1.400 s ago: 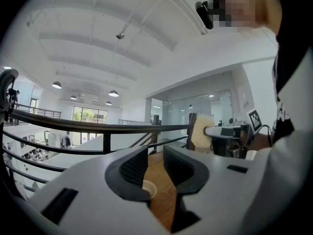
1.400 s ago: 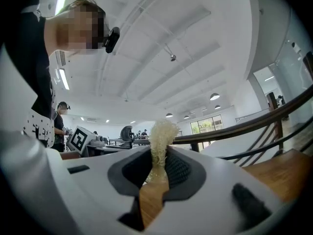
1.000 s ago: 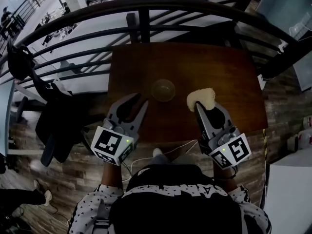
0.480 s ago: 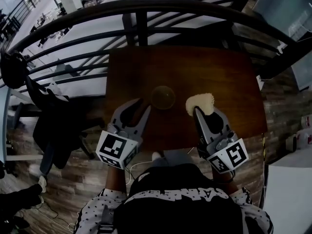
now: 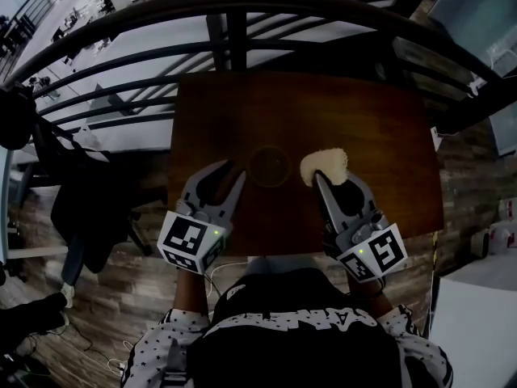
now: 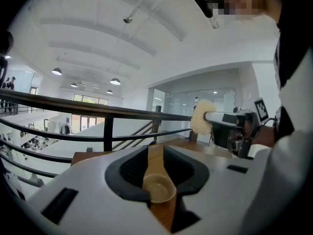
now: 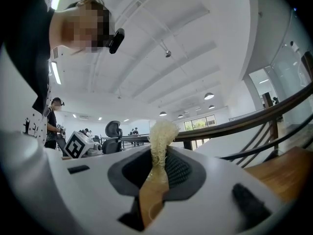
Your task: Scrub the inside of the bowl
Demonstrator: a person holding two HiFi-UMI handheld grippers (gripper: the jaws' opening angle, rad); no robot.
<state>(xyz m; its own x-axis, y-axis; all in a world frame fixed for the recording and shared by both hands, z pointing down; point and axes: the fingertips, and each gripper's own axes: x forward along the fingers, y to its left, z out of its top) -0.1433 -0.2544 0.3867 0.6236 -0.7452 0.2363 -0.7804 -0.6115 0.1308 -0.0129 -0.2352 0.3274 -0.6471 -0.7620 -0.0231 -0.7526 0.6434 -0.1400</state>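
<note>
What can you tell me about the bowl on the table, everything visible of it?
The bowl is small, round and shallow, pale beige, perhaps plastic. It stands upright on the brown wooden table and looks empty. It sits just ahead of the left gripper, whose jaws stand apart; whether they touch it I cannot tell. The fluffy pale scrubber, clamped in the right gripper, is beside it on the right, not inside.
</note>
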